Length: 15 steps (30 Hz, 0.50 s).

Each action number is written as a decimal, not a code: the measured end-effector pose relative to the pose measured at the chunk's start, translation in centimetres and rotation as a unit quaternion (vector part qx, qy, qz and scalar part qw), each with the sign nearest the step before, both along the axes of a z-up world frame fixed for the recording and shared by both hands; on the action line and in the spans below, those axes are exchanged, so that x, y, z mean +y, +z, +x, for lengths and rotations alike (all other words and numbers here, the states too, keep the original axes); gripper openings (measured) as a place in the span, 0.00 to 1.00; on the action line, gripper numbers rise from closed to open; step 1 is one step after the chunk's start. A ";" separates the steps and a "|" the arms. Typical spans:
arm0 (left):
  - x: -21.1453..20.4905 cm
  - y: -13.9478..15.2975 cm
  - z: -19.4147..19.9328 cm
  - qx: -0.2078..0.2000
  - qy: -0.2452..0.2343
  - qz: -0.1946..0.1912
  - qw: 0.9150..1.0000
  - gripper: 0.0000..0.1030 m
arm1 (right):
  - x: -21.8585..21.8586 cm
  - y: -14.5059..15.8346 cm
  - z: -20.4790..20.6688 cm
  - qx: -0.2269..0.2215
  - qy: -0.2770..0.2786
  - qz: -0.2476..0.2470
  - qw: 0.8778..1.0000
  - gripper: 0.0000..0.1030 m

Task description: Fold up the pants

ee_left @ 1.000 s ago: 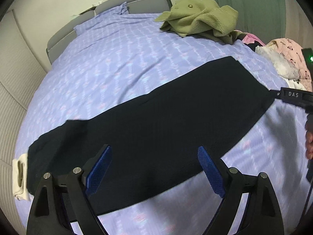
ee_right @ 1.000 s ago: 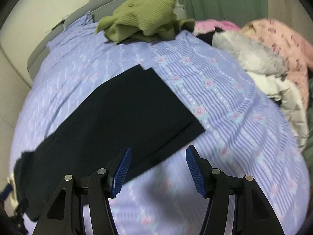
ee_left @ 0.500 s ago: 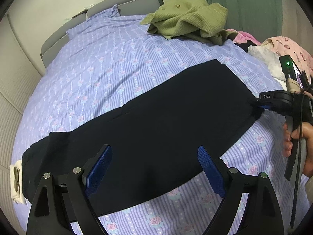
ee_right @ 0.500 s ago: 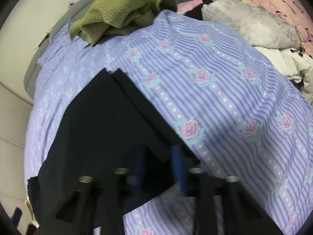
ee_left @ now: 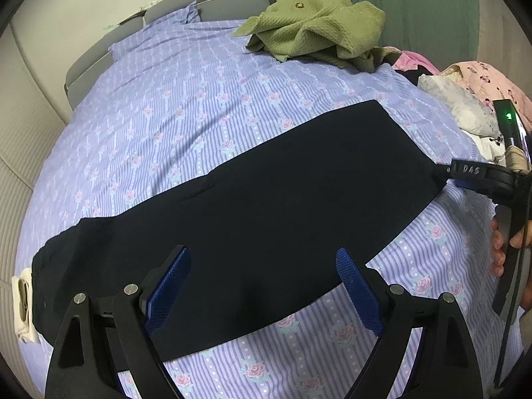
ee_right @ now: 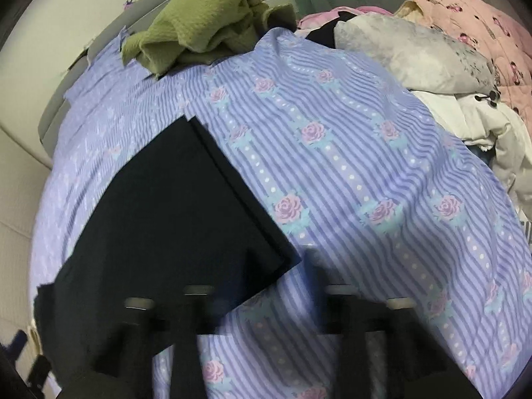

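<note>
Black pants (ee_left: 259,206) lie flat and long across the purple striped bedsheet (ee_left: 186,106), folded lengthwise, waist at the left, leg hems at the right. My left gripper (ee_left: 262,286) is open and empty, hovering above the pants' near edge. My right gripper (ee_left: 442,174) touches the hem corner at the right; its jaws are hard to read there. In the right wrist view the pants (ee_right: 173,219) end at a square hem corner (ee_right: 282,259); my right gripper (ee_right: 266,302) is blurred, its fingers spread either side of that corner.
A green knit garment (ee_left: 316,23) is heaped at the far side of the bed. A pile of pink and white clothes (ee_right: 465,60) lies at the right. A grey headboard (ee_left: 173,10) stands behind. A white label (ee_left: 21,299) shows at the waist.
The right gripper went down onto the hem corner, looked closed half a second ago, and now appears spread wider and blurred. The left gripper stays open over the pants, barely moved.
</note>
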State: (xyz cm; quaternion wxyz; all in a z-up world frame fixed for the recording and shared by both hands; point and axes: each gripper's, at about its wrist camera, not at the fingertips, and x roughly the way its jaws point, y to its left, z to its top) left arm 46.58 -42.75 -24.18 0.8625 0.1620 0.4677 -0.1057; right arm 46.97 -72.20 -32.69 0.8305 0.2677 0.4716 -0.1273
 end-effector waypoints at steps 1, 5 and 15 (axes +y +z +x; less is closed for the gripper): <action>0.1 -0.1 0.0 0.003 0.003 -0.001 1.000 0.87 | -0.1 -0.2 -0.1 -0.005 -0.002 0.001 1.000 0.63; 0.1 -0.5 -0.1 0.010 0.002 0.002 1.000 0.87 | -0.1 -2.0 1.3 0.020 0.019 0.015 1.000 0.64; 0.1 -0.1 -0.7 0.024 0.008 -0.003 1.000 0.87 | 1.8 -0.6 3.2 0.029 0.063 -0.004 0.998 0.20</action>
